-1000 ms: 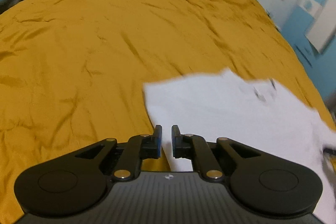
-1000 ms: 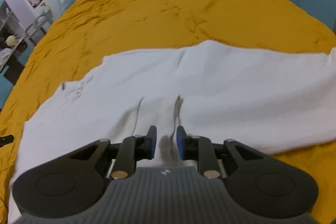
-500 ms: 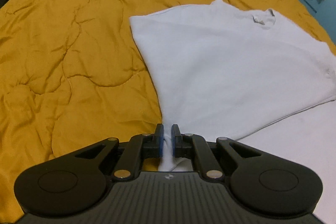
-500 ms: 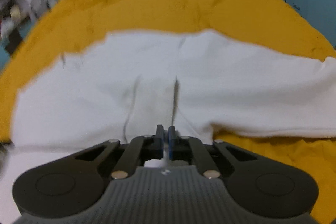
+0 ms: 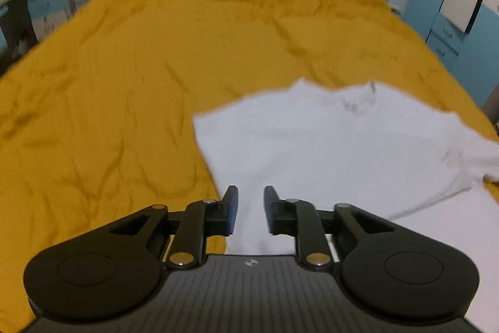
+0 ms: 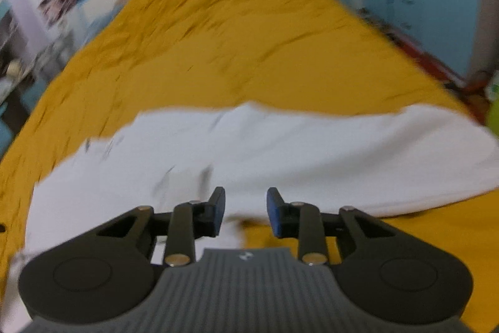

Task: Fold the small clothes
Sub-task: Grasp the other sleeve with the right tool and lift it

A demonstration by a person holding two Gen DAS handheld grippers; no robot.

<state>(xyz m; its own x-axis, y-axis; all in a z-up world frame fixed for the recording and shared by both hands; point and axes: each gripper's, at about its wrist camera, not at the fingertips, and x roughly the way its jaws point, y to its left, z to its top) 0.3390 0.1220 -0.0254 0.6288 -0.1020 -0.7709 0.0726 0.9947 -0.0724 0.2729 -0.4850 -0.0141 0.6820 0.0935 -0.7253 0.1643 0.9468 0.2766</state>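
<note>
Blue walls and cupboards ring a bed (image 5: 131,89) spread with a mustard-yellow quilt, and both views look out over it, somewhat blurred. Nearest the lens, the left tongs (image 5: 251,209) stand spread, with nothing between their black fingers and blue-faced pads, poised above the near edge of a white shirt (image 5: 327,152). The right tongs (image 6: 245,209) are likewise spread and hold nothing, with the shirt's (image 6: 280,152) near edge and a slip of yellow quilt showing in the gap. Whether either pair touches the cloth cannot be told. Beyond the tongs the shirt lies flat on the bed, toward the right in the left view, with its neck opening at the far side and a sleeve trailing off to the right; a second white layer shows at the lower right of that view, though what it is stays unclear. In the right view the shirt runs as a broad band across the whole width. It looks like thin, soft knit: light, limp, with no stiffness of its own, so it should drape and sag from any held point and may drag over the quilt rather than slide. A hem corner or a sleeve seam, where the cloth is doubled, probably gives the surest pinch; a grip in the middle would likely bunch it. The quilt is matt, puffy and heavily creased, which may catch the fabric.
</note>
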